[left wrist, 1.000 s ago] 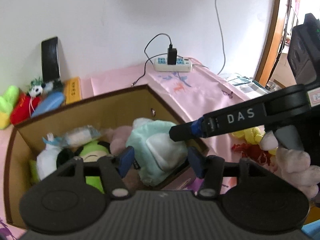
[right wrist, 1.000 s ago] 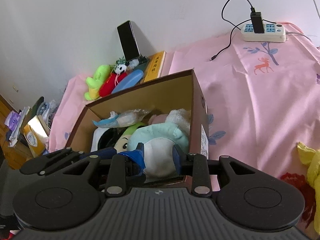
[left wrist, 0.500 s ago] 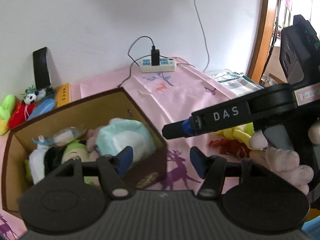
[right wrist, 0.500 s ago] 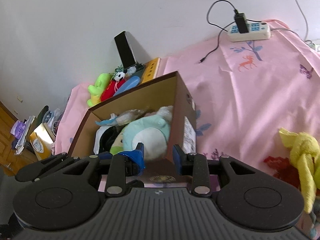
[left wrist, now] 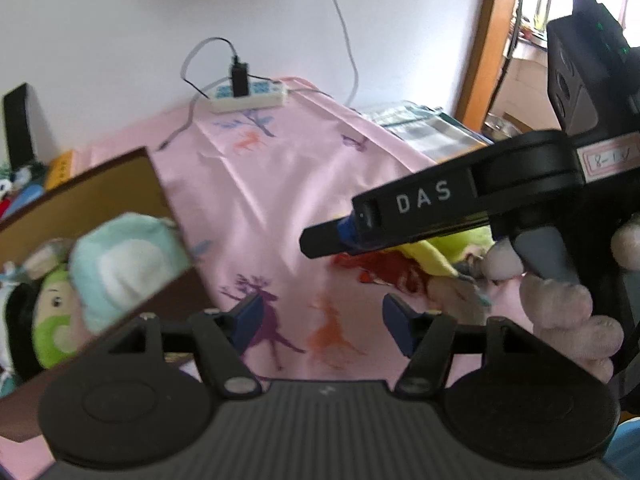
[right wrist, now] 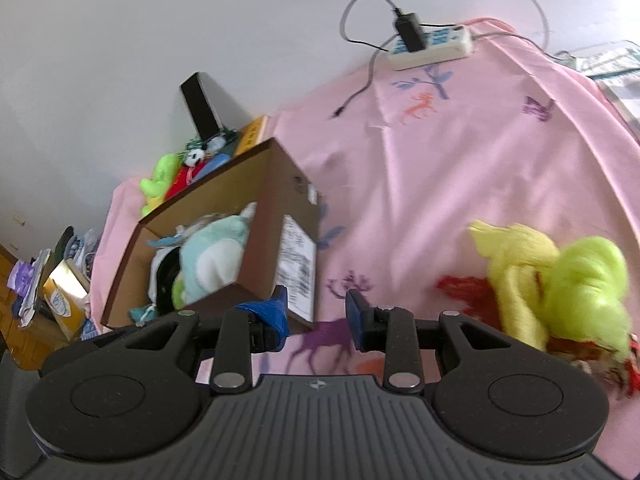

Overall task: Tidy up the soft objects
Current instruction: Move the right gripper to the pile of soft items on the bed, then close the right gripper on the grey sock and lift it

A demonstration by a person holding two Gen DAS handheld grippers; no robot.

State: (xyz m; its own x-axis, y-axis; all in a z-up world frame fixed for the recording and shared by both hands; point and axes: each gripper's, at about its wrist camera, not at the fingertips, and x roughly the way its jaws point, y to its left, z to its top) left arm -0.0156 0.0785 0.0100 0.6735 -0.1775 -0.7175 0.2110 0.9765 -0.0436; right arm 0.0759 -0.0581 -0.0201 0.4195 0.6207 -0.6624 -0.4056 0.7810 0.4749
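Note:
An open cardboard box (left wrist: 100, 196) (right wrist: 280, 200) holds several soft toys, with a mint plush (left wrist: 124, 264) (right wrist: 212, 260) on top. A yellow-green plush (right wrist: 560, 280) (left wrist: 452, 248) with red parts lies on the pink cloth to the right of the box. My left gripper (left wrist: 322, 314) hangs over bare cloth between box and plush; its jaws are opening with nothing between them. My right gripper (right wrist: 316, 308) (left wrist: 324, 240) stands open and holds nothing, just right of the box's corner and left of the plush. A hand (left wrist: 560, 308) holds its handle.
A white power strip (left wrist: 248, 96) (right wrist: 430, 46) with a plugged charger lies at the back by the wall. Behind the box stand a black phone (right wrist: 200, 106) and small green and red toys (right wrist: 168, 176). Clutter lies past the bed's left edge.
Both grippers have swung right, off the box and over the pink cloth toward the yellow-green plush. The left jaws have spread a little wider.

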